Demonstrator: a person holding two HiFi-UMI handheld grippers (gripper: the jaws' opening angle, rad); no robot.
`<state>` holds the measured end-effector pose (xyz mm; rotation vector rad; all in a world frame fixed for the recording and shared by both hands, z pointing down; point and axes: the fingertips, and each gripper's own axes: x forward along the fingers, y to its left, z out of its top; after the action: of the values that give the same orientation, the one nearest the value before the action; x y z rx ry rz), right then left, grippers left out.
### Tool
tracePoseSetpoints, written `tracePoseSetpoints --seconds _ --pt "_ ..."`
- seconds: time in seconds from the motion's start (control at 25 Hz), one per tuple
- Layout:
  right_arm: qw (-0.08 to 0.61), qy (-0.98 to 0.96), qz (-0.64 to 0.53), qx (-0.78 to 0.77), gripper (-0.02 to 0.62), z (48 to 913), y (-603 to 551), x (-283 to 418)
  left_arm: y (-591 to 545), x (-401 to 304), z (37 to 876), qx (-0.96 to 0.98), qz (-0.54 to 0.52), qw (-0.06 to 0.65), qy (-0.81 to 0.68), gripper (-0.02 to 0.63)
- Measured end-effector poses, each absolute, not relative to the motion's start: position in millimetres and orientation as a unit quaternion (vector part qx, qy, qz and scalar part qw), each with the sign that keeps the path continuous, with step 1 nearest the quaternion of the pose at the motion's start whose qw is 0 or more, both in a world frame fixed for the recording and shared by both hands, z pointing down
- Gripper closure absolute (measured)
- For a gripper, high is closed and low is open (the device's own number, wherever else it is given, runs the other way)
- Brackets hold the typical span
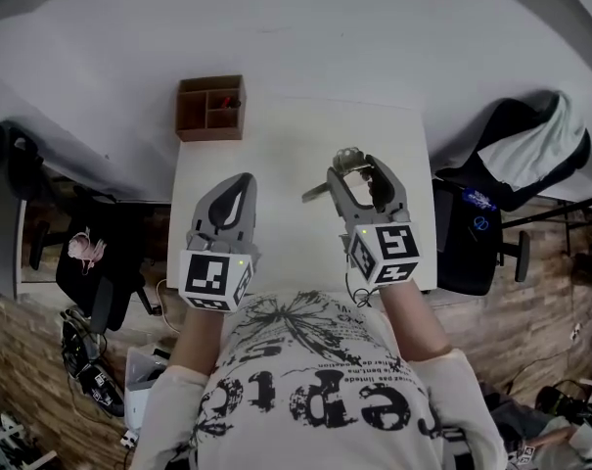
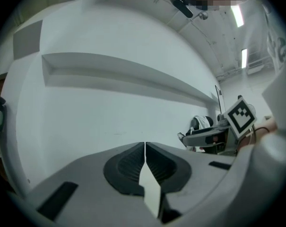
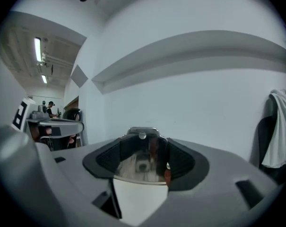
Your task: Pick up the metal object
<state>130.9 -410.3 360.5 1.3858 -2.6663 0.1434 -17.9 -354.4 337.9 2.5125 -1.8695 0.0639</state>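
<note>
While the right tongs (image 1: pixel 359 166) clenched the shiny metal object (image 3: pixel 142 164), its nine-o'clock overhang risked levering it loose; the left tongs (image 1: pixel 239 186) were clenched empty.

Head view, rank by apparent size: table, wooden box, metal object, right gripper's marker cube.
1. table
2. wooden box and marker cube on right gripper: alike, cube nearer camera
3. metal object, partly hidden by jaws

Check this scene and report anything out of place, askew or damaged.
Nothing stands out. The metal object is clamped in the right gripper, with one end poking out sideways. The left gripper is shut and empty. The wooden box sits at the table's far corner. Nothing is spilled.
</note>
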Motion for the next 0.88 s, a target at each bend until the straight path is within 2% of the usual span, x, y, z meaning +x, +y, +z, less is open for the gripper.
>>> tracePoseSetpoints --seconds 0.24,0.88 --pt "0.031 -0.886 0.022 0.463 0.316 333 -396 137 -352 -14 327 0.801 0.02 -0.01 -0.598 0.595" --pt "0.038 -0.892 0.006 0.45 0.316 335 -384 130 -345 -10 333 0.801 0.026 0.002 -0.598 0.594"
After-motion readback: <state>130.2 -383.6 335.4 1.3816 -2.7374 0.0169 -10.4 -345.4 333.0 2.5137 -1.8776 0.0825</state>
